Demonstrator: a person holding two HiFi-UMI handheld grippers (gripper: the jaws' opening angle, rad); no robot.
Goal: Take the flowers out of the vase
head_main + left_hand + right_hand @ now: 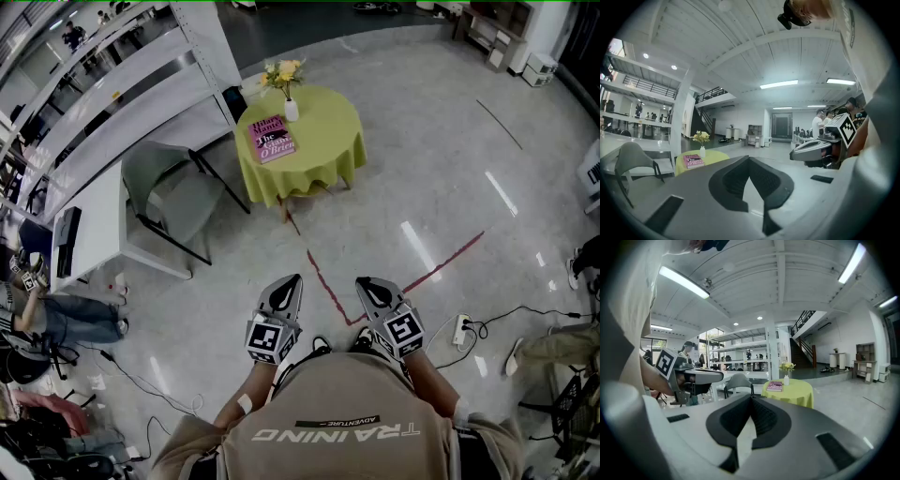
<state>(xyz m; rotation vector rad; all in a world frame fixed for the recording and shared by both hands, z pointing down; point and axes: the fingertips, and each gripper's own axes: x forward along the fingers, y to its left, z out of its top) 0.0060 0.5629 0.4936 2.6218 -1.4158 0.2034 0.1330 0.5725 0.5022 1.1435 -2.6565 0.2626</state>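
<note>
Standing in a small white vase (292, 111), the yellow flowers (283, 71) occupy the upper-left edge of a round table (323, 155) draped in a yellow-green cloth, at the upper centre of the head view. A pink book (271, 138) lies flat on the cloth just beside the vase, on its lower-left side. A grey chair (169, 192) stands left of the table, a white desk (94, 230) lies further left, and shelving (141, 84) fills the upper left of the frame. A red line (328, 286) runs over the pale floor from the table toward the bottom centre. There, well apart from the table, the left gripper (292, 280) and right gripper (365, 283) are held side by side, both aimed toward the table. Each gripper view shows its jaws closed together at the tips, with nothing between them.
</note>
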